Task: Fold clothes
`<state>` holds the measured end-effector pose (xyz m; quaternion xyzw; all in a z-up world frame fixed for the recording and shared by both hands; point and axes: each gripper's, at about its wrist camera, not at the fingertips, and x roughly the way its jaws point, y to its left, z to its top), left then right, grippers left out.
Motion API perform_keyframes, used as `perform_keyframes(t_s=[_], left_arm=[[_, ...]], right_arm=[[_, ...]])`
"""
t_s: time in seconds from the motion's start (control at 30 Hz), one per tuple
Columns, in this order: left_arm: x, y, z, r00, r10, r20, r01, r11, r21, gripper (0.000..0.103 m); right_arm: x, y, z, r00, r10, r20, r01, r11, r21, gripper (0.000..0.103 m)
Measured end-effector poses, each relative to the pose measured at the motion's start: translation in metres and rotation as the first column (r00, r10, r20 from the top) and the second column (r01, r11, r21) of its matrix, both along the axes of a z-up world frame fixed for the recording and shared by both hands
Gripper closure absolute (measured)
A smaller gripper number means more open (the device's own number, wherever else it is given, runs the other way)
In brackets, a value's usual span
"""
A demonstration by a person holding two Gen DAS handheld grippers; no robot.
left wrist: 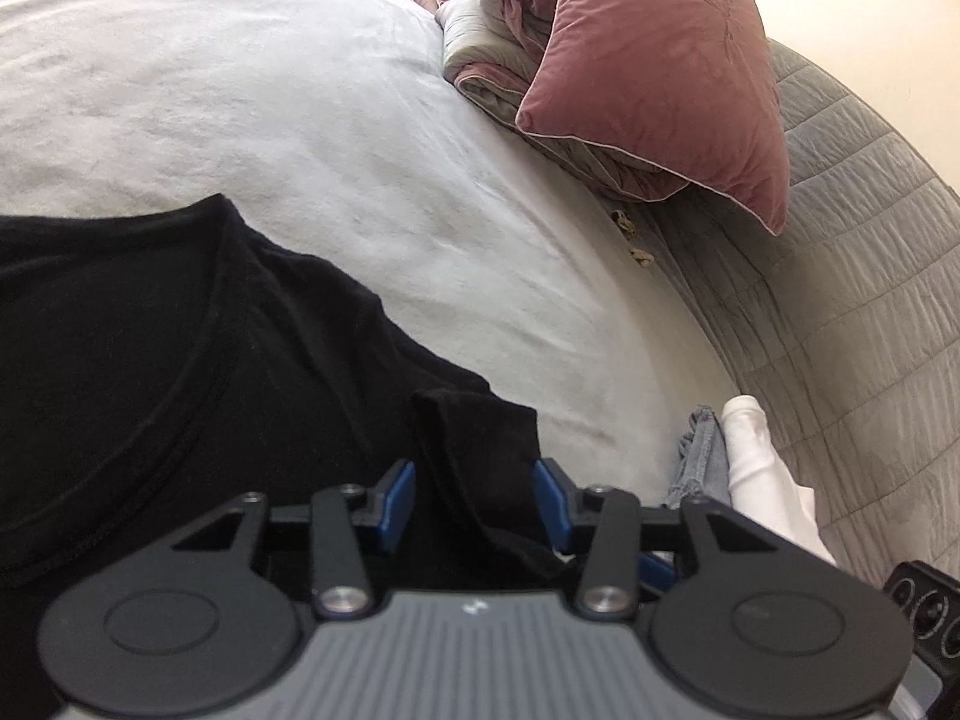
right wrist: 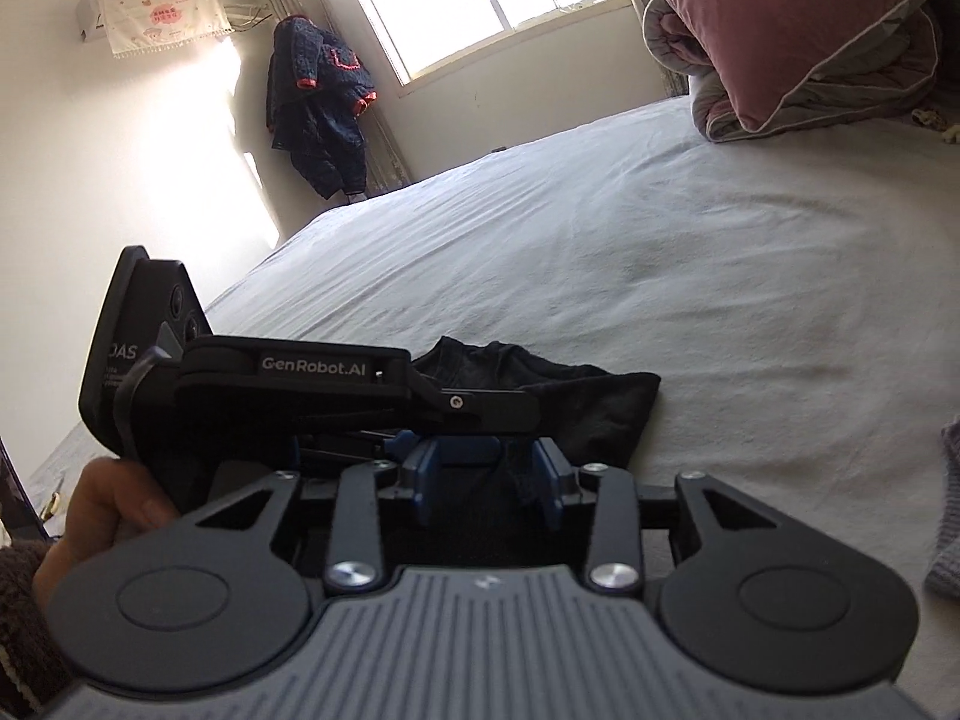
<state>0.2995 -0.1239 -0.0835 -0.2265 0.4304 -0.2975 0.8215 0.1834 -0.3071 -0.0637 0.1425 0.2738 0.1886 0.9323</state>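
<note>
Black garment [left wrist: 180, 360]: a dark knit top lying on the pale bed sheet [left wrist: 300, 120], taking up the near left of the left wrist view.
Look: plain black, soft and matte, with a curved seam line running across the flat part; no print or label can be made out.
Folded part: a narrow strip of the black cloth rises in a fold towards the left gripper [left wrist: 474, 498] and runs between its blue pads [left wrist: 399, 501].
Left gripper: jaws partly apart; the strip lies between them with a visible gap on each side, so the pads are not pressing on it.
Right gripper [right wrist: 489, 480]: jaws partly apart as well, with dark cloth in the gap; the pads do not appear to clamp it, though the area is dark.
Position of tools: in the right wrist view the left gripper lies crosswise just ahead of the right one, held by a hand [right wrist: 102, 510] in a brown fuzzy sleeve [right wrist: 24, 612].
Surroundings: a pink pillow [left wrist: 660, 72] on rolled bedding sits well away on the far side; a white cloth [left wrist: 762, 480] and a grey cloth [left wrist: 699, 456] lie near the bed's edge.
</note>
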Motion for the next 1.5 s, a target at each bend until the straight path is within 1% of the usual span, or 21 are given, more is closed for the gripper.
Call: perform_keyframes(t_s=[0.03,0.1,0.13,0.23,0.3,0.37,0.53,0.63,0.7,0.77,0.83,0.9,0.97,1.0,1.1,1.13,1.2,1.33,1.4,1.47,1.5], left_arm=[[0.001,-0.001,0.001,1.000,0.007,0.009,-0.007,1.000,0.014,0.064],[0.003,-0.003,0.001,1.000,0.020,0.023,-0.021,0.999,0.036,0.067],[0.004,-0.004,0.002,0.999,0.026,0.031,-0.028,0.998,0.047,0.070],[0.008,-0.008,0.001,0.998,0.038,0.047,-0.042,0.996,0.084,0.080],[0.010,-0.010,0.001,0.998,0.041,0.057,-0.047,0.994,0.100,0.084],[0.011,-0.013,0.001,0.997,0.044,0.067,-0.051,0.992,0.114,0.086],[0.010,-0.017,0.001,0.994,0.046,0.096,-0.059,0.988,0.140,0.092],[0.008,-0.016,0.001,0.993,0.047,0.107,-0.062,0.988,0.143,0.095],[0.007,-0.017,0.001,0.993,0.044,0.113,-0.061,0.987,0.148,0.097],[0.007,-0.016,0.001,0.992,0.045,0.117,-0.063,0.987,0.151,0.101],[0.007,-0.016,0.001,0.992,0.046,0.119,-0.064,0.987,0.151,0.102],[0.007,-0.016,0.002,0.992,0.045,0.121,-0.064,0.986,0.151,0.102],[0.008,-0.017,0.002,0.991,0.045,0.123,-0.064,0.986,0.153,0.102],[0.008,-0.017,0.002,0.991,0.045,0.123,-0.064,0.986,0.154,0.102],[0.010,-0.017,0.002,0.992,0.049,0.119,-0.067,0.985,0.156,0.102],[0.010,-0.017,0.002,0.992,0.049,0.119,-0.067,0.985,0.157,0.102],[0.010,-0.018,0.002,0.992,0.047,0.120,-0.066,0.985,0.159,0.102],[0.009,-0.019,0.004,0.991,0.046,0.128,-0.068,0.982,0.175,0.102],[0.008,-0.021,0.005,0.990,0.047,0.136,-0.073,0.978,0.197,0.102],[0.007,-0.023,0.008,0.988,0.044,0.147,-0.076,0.973,0.220,0.102],[0.007,-0.024,0.009,0.988,0.040,0.151,-0.075,0.971,0.228,0.102]], right_arm=[[-0.002,0.001,0.001,1.000,0.022,0.009,-0.022,0.999,-0.026,0.063],[-0.007,0.009,0.000,0.996,0.083,0.024,-0.081,0.993,-0.089,0.063],[-0.007,0.014,-0.001,0.995,0.097,0.024,-0.094,0.988,-0.123,0.063],[-0.005,0.029,-0.007,0.993,0.114,0.016,-0.108,0.967,-0.230,0.063],[-0.004,0.034,-0.012,0.994,0.105,0.004,-0.099,0.950,-0.295,0.063],[-0.007,0.034,-0.013,0.994,0.110,0.011,-0.100,0.940,-0.328,0.063],[-0.015,0.029,-0.007,0.994,0.085,0.061,-0.057,0.929,-0.366,0.063],[-0.014,0.029,-0.009,0.996,0.070,0.047,-0.043,0.906,-0.420,0.063],[-0.014,0.030,-0.012,0.996,0.078,0.038,-0.053,0.895,-0.442,0.063],[-0.014,0.032,-0.014,0.996,0.087,0.030,-0.063,0.881,-0.469,0.063],[-0.017,0.031,-0.013,0.995,0.098,0.030,-0.071,0.870,-0.488,0.063],[-0.021,0.027,-0.011,0.994,0.102,0.042,-0.068,0.870,-0.489,0.063],[-0.021,0.025,-0.011,0.994,0.088,0.057,-0.048,0.862,-0.505,0.063],[-0.021,0.027,-0.012,0.995,0.082,0.057,-0.040,0.850,-0.526,0.063],[-0.018,0.036,-0.022,0.993,0.114,0.021,-0.080,0.807,-0.585,0.063],[-0.017,0.041,-0.025,0.993,0.119,0.015,-0.085,0.785,-0.614,0.063],[-0.016,0.047,-0.028,0.993,0.115,0.036,-0.063,0.752,-0.656,0.063],[-0.019,0.054,-0.026,0.988,0.117,0.105,-0.008,0.708,-0.706,0.063],[-0.021,0.056,-0.024,0.982,0.128,0.140,0.010,0.703,-0.711,0.063],[-0.023,0.056,-0.022,0.976,0.147,0.162,0.007,0.720,-0.694,0.065],[-0.023,0.056,-0.020,0.973,0.160,0.168,-0.003,0.733,-0.680,0.071]])
